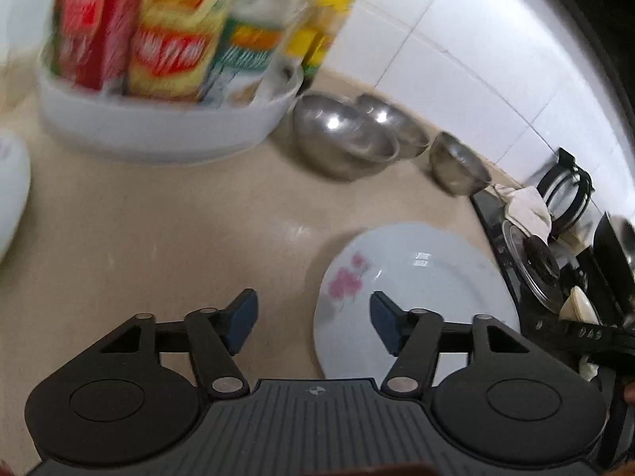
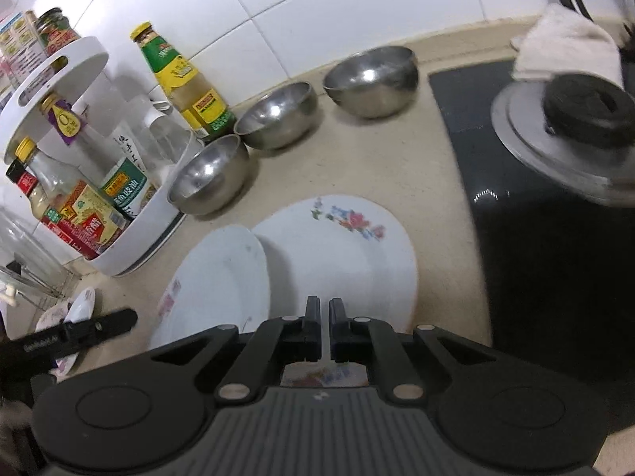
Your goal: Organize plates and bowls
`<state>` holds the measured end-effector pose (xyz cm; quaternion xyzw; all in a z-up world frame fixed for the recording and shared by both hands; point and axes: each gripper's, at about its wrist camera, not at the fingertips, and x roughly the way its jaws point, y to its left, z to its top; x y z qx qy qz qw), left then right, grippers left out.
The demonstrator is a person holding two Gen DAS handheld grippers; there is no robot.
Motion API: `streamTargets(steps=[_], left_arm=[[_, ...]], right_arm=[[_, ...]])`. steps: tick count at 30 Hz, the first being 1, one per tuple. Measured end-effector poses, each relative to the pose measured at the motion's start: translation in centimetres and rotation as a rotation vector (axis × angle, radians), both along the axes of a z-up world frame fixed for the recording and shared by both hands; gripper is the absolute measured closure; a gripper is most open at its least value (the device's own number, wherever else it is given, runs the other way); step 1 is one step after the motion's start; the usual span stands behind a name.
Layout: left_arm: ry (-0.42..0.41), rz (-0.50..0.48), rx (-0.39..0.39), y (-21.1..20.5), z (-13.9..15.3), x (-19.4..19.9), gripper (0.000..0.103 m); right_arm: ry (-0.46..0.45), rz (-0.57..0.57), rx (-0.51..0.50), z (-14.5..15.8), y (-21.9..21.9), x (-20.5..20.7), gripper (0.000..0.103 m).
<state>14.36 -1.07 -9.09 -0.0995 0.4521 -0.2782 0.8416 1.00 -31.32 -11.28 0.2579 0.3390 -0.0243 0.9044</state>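
Two white plates lie on the beige counter. In the right wrist view the floral plate point(image 2: 341, 250) sits in the middle, and a plainer plate point(image 2: 218, 277) overlaps its left edge. My right gripper point(image 2: 324, 311) hangs over the floral plate's near part, shut, with nothing seen between its pads. In the left wrist view my left gripper point(image 1: 313, 321) is open above the counter; its right pad is over the left rim of a white plate with a pink flower point(image 1: 420, 277), and it holds nothing. Three steel bowls point(image 2: 278, 115) point(image 2: 373, 79) point(image 2: 210, 174) stand apart near the tiled wall.
A white two-tier turntable point(image 2: 131, 246) full of sauce bottles stands at the left, with a tall green-labelled bottle point(image 2: 186, 83) behind it. The black stove point(image 2: 535, 218) with a burner and a cloth point(image 2: 567, 47) fills the right. Small dishes point(image 2: 79, 307) lie at the far left.
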Motion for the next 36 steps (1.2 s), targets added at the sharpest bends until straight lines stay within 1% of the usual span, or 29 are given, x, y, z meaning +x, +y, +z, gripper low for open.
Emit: streamTargets(steps=[1, 2, 4, 6, 7, 10, 12, 14, 15, 17, 19, 25, 29, 31, 34, 36], left_arm=[[0.034, -0.006, -0.016, 0.2, -0.4, -0.1, 0.036], [0.041, -0.014, -0.037, 0.2, -0.6, -0.3, 0.034], [0.044, -0.050, -0.044, -0.5, -0.6, -0.4, 0.035], [0.056, -0.066, -0.064, -1.0, -0.8, -0.4, 0.035], [0.072, -0.074, -0.084, -1.4, -0.8, -0.2, 0.032], [0.064, -0.059, -0.088, -2.1, -0.9, 0.3, 0.032], [0.065, -0.052, -0.090, -2.7, -0.9, 0.7, 0.031], [0.055, -0.067, -0.089, -3.2, -0.7, 0.7, 0.031], [0.053, -0.078, -0.093, -3.6, -0.6, 0.8, 0.031], [0.054, -0.094, -0.098, -4.3, -0.7, 1.1, 0.031], [0.052, -0.111, -0.099, -5.0, -0.7, 1.2, 0.031], [0.051, -0.128, -0.136, -6.9, -0.2, 2.3, 0.030], [0.033, -0.189, -0.137, -9.3, 0.4, 2.4, 0.030], [0.024, -0.218, -0.134, -10.6, 0.5, 2.5, 0.030], [0.017, -0.242, -0.115, -12.4, 0.2, 3.0, 0.031], [0.036, -0.248, -0.120, -13.1, -0.2, 3.4, 0.032]], right_arm=[[-0.018, 0.011, -0.005, 0.3, 0.0, 0.0, 0.095], [-0.042, 0.014, 0.003, 0.6, 0.0, 0.0, 0.094], [-0.066, 0.048, -0.001, 1.0, 0.2, 0.5, 0.092], [-0.054, 0.066, -0.002, 0.9, 0.4, 1.0, 0.092], [-0.047, 0.074, 0.012, 0.8, 0.3, 1.2, 0.091], [-0.006, 0.094, 0.052, -0.2, 0.4, 1.9, 0.090], [0.008, 0.056, 0.104, -1.0, -0.2, 2.0, 0.091], [0.009, 0.049, 0.158, -1.1, -0.8, 2.1, 0.093], [0.000, 0.044, 0.163, -0.8, -1.0, 2.0, 0.096], [-0.004, 0.038, 0.121, -0.5, -1.2, 1.9, 0.096], [-0.009, 0.011, 0.121, -0.5, -1.8, 1.8, 0.096], [-0.003, -0.074, 0.179, -1.2, -3.8, 1.1, 0.096], [-0.018, -0.157, 0.265, -2.0, -6.0, -0.1, 0.096], [-0.020, -0.200, 0.263, -2.2, -6.9, -0.6, 0.096], [-0.013, -0.239, 0.225, -2.4, -7.5, -1.1, 0.096], [-0.027, -0.256, 0.214, -2.3, -7.9, -1.4, 0.096]])
